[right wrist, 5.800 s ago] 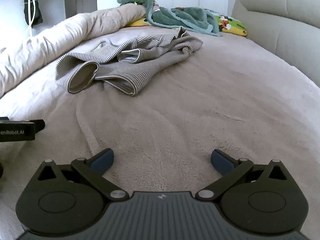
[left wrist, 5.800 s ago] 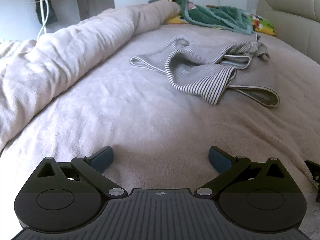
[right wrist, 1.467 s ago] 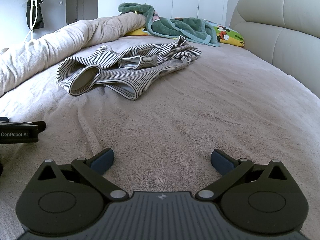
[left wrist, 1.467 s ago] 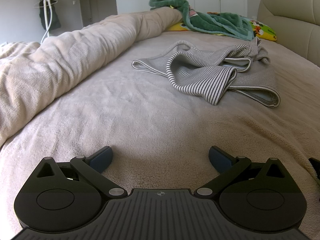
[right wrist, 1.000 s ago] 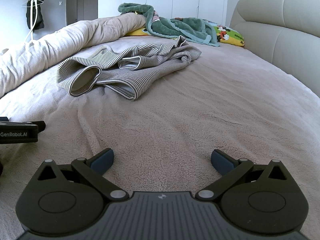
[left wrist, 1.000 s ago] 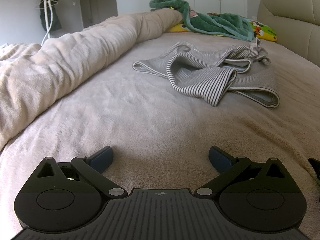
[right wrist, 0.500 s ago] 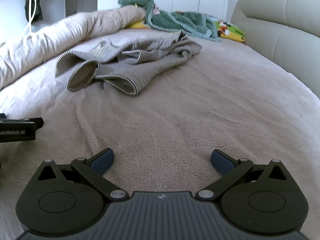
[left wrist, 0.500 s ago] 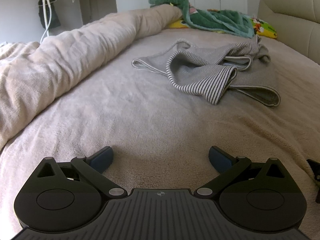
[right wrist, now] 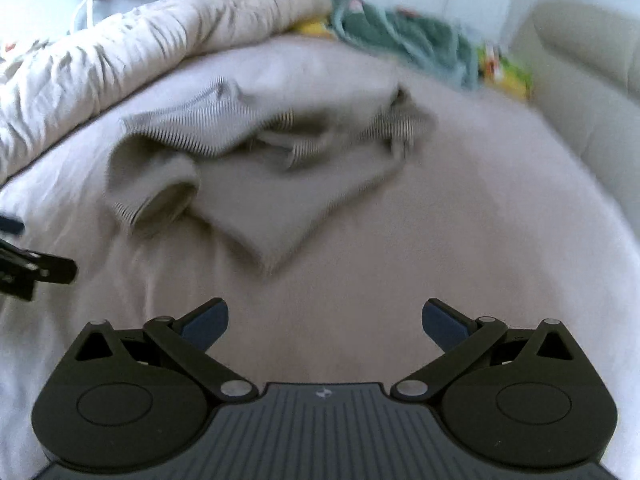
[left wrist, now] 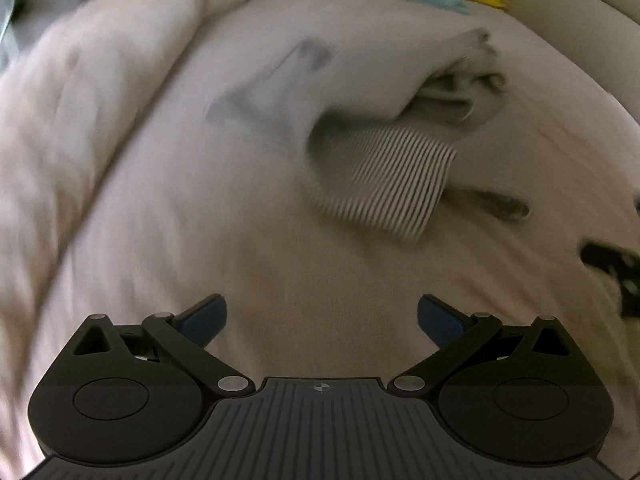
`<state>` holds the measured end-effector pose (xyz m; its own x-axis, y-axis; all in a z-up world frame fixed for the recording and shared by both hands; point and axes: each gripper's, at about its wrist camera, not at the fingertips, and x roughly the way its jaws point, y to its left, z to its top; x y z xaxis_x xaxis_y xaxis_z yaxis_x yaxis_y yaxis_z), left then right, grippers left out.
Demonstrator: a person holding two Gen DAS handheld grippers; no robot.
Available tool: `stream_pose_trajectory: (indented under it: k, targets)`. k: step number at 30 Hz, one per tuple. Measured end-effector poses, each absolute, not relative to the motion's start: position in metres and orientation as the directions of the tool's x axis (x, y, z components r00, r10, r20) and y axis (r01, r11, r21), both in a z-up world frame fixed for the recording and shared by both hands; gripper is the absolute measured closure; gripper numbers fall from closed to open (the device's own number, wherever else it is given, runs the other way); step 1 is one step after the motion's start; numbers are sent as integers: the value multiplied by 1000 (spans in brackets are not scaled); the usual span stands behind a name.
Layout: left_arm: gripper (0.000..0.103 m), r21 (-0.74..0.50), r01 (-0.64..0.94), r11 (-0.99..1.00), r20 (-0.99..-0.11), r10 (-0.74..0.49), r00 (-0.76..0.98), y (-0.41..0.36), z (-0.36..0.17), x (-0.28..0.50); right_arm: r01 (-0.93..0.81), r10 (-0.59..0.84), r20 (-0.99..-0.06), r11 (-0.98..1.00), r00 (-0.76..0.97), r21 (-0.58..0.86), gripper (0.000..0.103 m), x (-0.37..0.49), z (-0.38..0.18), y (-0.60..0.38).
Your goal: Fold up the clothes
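Striped grey garment [left wrist: 384, 184] lies crumpled on the bed [right wrist: 460, 240], ahead of both tongs and untouched. Left tongs [left wrist: 322, 316] and right tongs [right wrist: 326, 318] gape wide, empty, apparently poised to seize its edges.

We see one striped garment [left wrist: 384, 184], grey and white, crumpled in a loose heap, unfolded, a sleeve opening [right wrist: 164, 200] gaping, lying on the beige bed cover [right wrist: 440, 240], motion-blurred.

motion-smeared in both views: striped garment [left wrist: 384, 184] with stripes sharp only on one fold, folds and openings otherwise unreadable. green blanket [right wrist: 404, 36] and bright pillow [right wrist: 506, 74] beyond it blurred past telling any pattern. cut off by the frame edge: right gripper [left wrist: 616, 276] in the left view.
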<state>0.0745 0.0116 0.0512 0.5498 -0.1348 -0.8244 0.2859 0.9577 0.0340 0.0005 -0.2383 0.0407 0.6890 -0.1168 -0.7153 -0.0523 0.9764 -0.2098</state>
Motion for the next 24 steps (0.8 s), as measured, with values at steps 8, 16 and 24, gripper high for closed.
stream_pose_trajectory:
  k: [8, 16, 24]
  targets:
    - [0, 311, 303, 901, -725, 18, 689, -22, 57, 171, -137, -204, -727, 915, 656, -380, 0, 64, 20, -211]
    - [0, 14, -315, 949, -532, 274, 801, 110, 121, 240, 22, -380, -577, 848, 723, -530, 0, 80, 9, -205]
    - [0, 218, 401, 890, -656, -171, 735, 71, 83, 189, 383, -577, -334, 781, 745, -493, 0, 113, 86, -257]
